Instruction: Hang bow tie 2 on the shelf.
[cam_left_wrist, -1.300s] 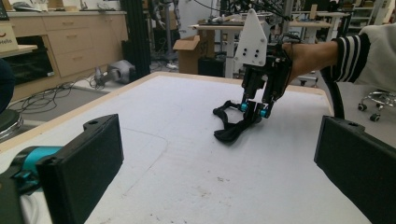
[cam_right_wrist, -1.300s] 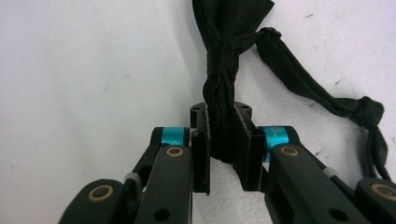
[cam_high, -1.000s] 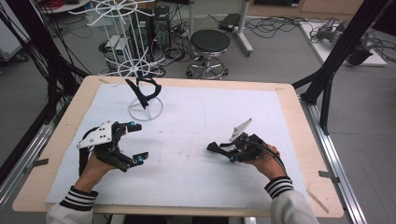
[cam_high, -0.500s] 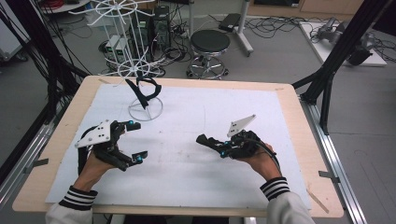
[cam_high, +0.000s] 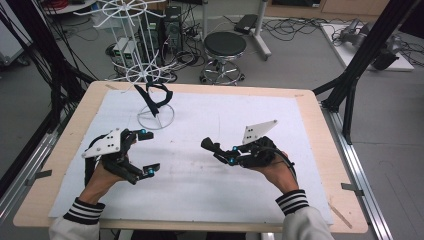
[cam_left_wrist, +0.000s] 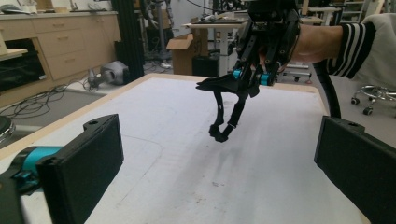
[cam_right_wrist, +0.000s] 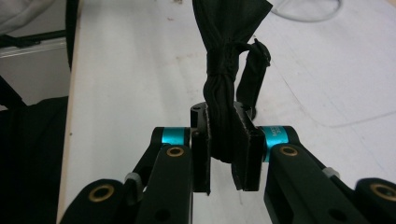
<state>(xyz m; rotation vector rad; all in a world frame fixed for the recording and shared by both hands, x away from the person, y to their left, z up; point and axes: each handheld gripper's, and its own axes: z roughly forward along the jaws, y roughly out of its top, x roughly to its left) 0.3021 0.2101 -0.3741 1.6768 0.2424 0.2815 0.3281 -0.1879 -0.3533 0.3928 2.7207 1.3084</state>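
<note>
While the right gripper (cam_high: 210, 147) clamps a black strap (cam_right_wrist: 224, 88) at frame centre, left gripper (cam_high: 146, 152) gapes wide, lower left; nothing between its 2 jaws.

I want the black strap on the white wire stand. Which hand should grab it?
Probably left. The left gripper is open, empty and nearer the black strap. The right gripper is shut on another black cloth.
</note>
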